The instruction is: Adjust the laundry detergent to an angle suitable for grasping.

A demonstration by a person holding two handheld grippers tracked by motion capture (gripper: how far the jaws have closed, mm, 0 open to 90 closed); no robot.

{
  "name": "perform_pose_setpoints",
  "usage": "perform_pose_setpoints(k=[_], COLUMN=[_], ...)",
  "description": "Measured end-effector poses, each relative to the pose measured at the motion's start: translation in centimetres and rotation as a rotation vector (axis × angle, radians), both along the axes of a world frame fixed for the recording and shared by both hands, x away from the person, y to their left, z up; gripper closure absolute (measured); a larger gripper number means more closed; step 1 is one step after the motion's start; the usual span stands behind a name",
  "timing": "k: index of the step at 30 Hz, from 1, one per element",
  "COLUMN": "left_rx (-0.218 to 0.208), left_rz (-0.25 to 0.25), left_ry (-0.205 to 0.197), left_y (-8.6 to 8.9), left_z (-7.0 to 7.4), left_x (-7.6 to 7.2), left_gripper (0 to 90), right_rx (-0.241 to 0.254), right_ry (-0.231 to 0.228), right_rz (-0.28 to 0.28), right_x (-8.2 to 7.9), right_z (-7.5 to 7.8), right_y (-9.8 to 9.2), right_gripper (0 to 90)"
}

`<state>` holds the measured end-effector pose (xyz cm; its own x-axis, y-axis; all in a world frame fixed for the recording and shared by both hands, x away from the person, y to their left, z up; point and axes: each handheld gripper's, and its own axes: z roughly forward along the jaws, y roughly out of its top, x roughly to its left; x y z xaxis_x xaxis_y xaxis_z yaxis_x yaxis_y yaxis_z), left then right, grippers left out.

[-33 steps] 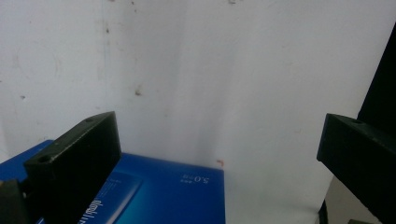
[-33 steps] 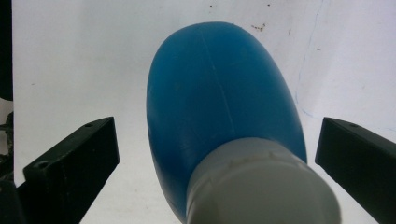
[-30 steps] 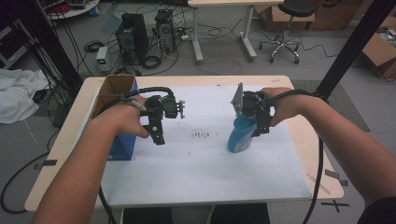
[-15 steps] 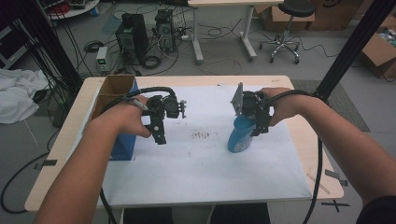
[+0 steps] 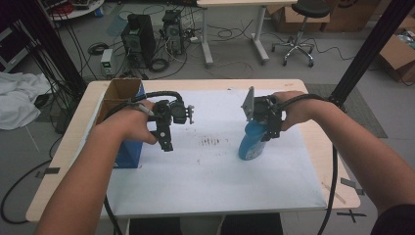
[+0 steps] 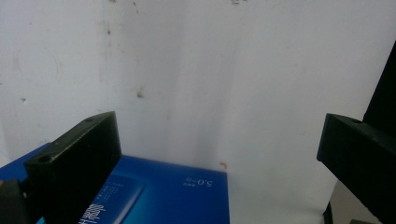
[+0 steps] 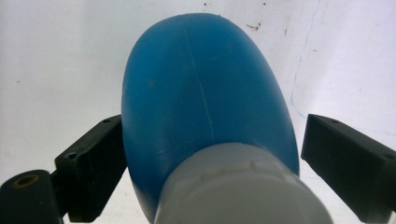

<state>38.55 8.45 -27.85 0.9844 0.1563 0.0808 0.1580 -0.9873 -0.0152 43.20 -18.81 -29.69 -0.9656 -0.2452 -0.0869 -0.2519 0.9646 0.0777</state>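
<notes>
High view: blue box (image 5: 128, 155) by left tongs (image 5: 167, 143) – both tongs apart; bottle (image 5: 252, 143) between right's (image 5: 270, 131).

High camera above me, facing forward-down over table (image 5: 313, 147). My gripper cameras point down, close: left at box (image 6: 177, 196), right at bottle (image 7: 205, 107).

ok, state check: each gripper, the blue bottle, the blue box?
left gripper: jaws open wide, nothing between them, above the white sheet beside the box.
right gripper: jaws open, one on each side of the bottle, a gap showing at the right jaw.
blue bottle: upright on the sheet, white cap on.
blue box: standing on the table, top flaps open.
</notes>
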Motion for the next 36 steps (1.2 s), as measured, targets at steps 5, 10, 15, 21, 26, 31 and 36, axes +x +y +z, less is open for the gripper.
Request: perform_pose_setpoints(k=[5,10,15,21,26,31,36], left_rx=[-0.006,-0.005,-0.007,-0.011,-0.009,-0.008,-0.010], left_rz=[-0.005,0.001,-0.001,-0.003,-0.002,-0.001,0.001], left_ry=[-0.005,-0.003,-0.001,-0.005,-0.006,-0.007,-0.005], left_y=[0.10,0.18,0.28,0.27,0.38,0.50,0.51], left_z=[-0.03,-0.06,-0.18,-0.12,-0.13,-0.16,-0.20], left_x=[0.05,0.07,0.11,0.07,0.10,0.10,0.13], left_gripper=[0.3,0.3,0.3,0.3,0.3,0.3,0.3], right_rx=[-0.002,-0.005,-0.009,-0.024,-0.025,-0.028,-0.029], right_ry=[0.005,0.011,0.019,0.034,0.033,0.041,0.051], right_rz=[0.006,0.005,0.013,0.032,0.034,0.040,0.045], right_x=[0.02,0.07,0.06,-0.03,0.04,0.06,-0.01], right_z=[0.00,0.01,0.07,0.09,0.09,0.13,0.16], right_y=[0.09,0.02,0.04,0.26,0.22,0.19,0.10], right_gripper=[14.6,15.6,19.5,24.6,26.0,29.6,33.0])
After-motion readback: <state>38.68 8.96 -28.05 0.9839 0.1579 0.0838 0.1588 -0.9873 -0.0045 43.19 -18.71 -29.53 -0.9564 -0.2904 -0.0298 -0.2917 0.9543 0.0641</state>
